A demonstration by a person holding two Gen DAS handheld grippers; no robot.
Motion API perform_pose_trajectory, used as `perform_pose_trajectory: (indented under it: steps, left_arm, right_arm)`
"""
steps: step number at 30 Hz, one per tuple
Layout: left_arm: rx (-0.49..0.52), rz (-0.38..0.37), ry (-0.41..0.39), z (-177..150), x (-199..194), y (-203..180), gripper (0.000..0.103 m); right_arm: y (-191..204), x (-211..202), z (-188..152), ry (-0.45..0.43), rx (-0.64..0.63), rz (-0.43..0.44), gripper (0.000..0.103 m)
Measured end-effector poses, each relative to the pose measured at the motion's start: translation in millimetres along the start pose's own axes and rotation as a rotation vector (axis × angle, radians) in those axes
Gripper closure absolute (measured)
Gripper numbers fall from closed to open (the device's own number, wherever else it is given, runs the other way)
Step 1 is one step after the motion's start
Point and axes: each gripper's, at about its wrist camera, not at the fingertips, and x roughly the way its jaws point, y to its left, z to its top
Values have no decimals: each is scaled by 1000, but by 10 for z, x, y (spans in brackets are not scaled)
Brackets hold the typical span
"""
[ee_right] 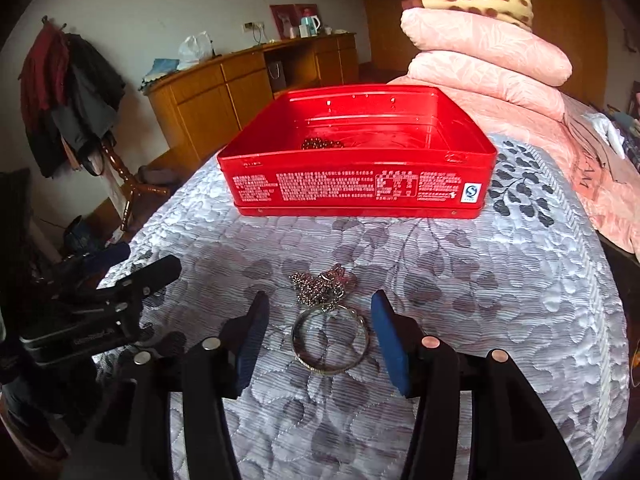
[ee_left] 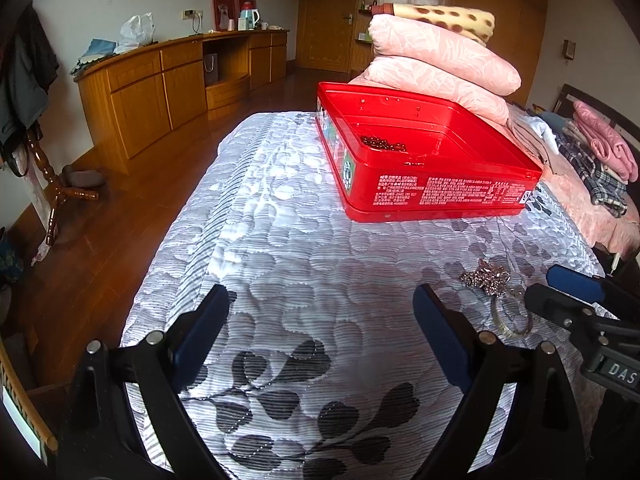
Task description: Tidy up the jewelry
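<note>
Blue-padded fingers [ee_right: 390,344] of the right gripper [ee_right: 318,338] stand wide apart low in the right wrist frame, one on each side of a silver bangle [ee_right: 330,340] that lies flat on the quilt [ee_right: 480,300]; neither pad touches it. Just beyond the bangle, touching its far edge, sits a heap of bead chain [ee_right: 320,286], fine, shiny and tangled. Across the left wrist frame's lower half the left gripper [ee_left: 320,320] is also spread wide, with only quilt between its pads; the bangle [ee_left: 512,318] and chain [ee_left: 486,276] show at its right, near the right gripper's tips. Nothing lies between either gripper and the box [ee_right: 356,184], a red rectangular tin with rounded corners and white print on its near wall, at frame center. A dark bead string [ee_left: 384,144] rests on its floor. Quilted in grey-white, the cover is ribbed with leaf shapes. Pink pillows [ee_right: 484,40] are stacked at upper right, behind the box. A wooden cabinet [ee_left: 160,88] runs along the wall at upper left.
</note>
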Motion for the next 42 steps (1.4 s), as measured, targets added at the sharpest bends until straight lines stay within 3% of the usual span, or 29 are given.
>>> perform_pose_trajectory:
  steps: [7, 10, 19, 33, 42]
  left_arm:
    - [1, -5, -1, 3, -5, 26, 13]
    - [-2, -5, 3, -1, 15, 32, 13]
    - [9, -6, 5, 8, 34, 5, 13]
    - [31, -12, 6, 0, 35, -110, 13]
    - [57, -73, 5, -26, -11, -298, 13]
  right_arm:
    - [-85, 234, 52, 37, 61, 31, 66]
    - [-167, 316, 99, 51, 98, 39, 68]
    - [-138, 391, 105, 55, 79, 57, 99]
    - [-135, -216, 276, -114, 64, 75, 99]
    - [-231, -485, 302, -168, 86, 84, 99]
